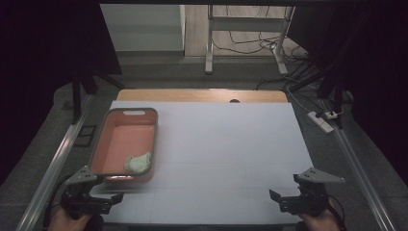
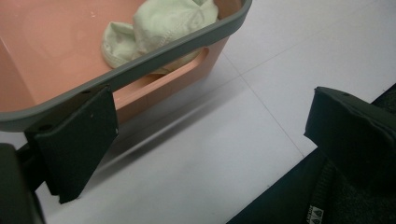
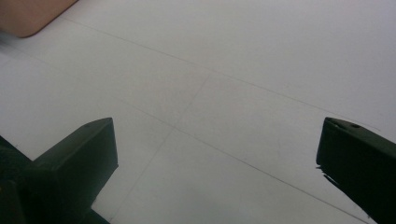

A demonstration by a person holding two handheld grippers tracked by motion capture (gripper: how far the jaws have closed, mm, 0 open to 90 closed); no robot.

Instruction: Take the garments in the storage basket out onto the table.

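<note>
Basin (image 1: 100, 144): salmon-pink with a grey rim; it sits on the left part of the white table (image 1: 226, 159), its near end close to the table's front edge; a handle slot shows in its near wall in the left gripper view
Cloth (image 1: 138, 162): pale green, crumpled; lies inside the basin at its near right corner, against the wall
Left gripper (image 1: 98, 199): held in a hand at the front left corner, just before the basin's near end; jaws spread wide, nothing between them; one jaw appears to sit right beside the basin's rim
Right gripper (image 1: 284, 199): held at the front right, well apart from the basin; jaws wide, gripping nothing, above bare table
</note>
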